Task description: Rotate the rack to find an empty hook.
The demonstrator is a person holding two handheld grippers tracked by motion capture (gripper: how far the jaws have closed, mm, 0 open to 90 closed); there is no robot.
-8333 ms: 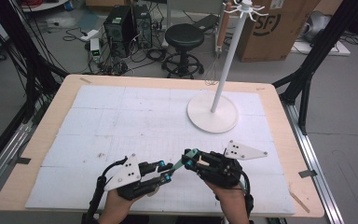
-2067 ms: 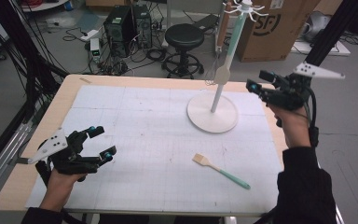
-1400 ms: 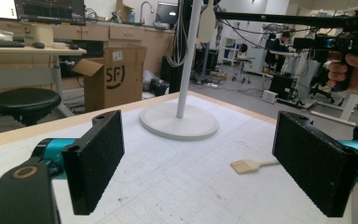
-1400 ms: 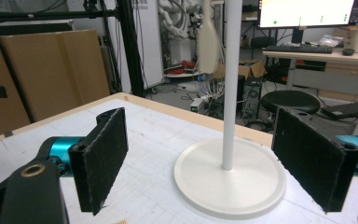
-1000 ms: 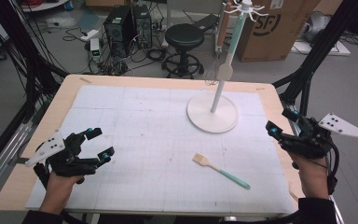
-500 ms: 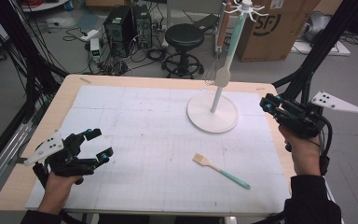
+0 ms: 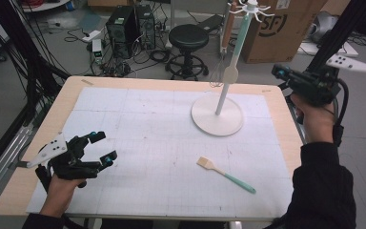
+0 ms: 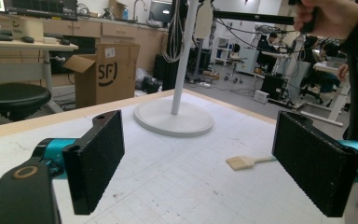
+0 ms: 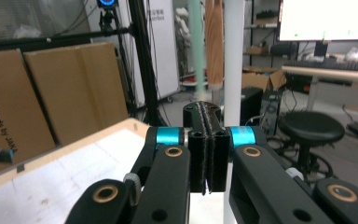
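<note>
Black right gripper point(image 7: 280, 72) has risen beside the stand point(image 7: 218, 113), jaws just closed empty; left gripper point(image 7: 103, 148) gapes.

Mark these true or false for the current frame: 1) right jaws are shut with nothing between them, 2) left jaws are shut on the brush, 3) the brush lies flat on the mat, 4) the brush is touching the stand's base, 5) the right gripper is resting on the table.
1) True. The right gripper has its jaws pressed together, empty; they have just been closing.
2) False. The left gripper is open and empty; the brush lies well away from it.
3) True. It lies flat on the white mat, teal handle toward the near right corner.
4) False. Bare mat separates it from the stand's base.
5) False. The right gripper is held up in the air by the table's far right edge.
</note>
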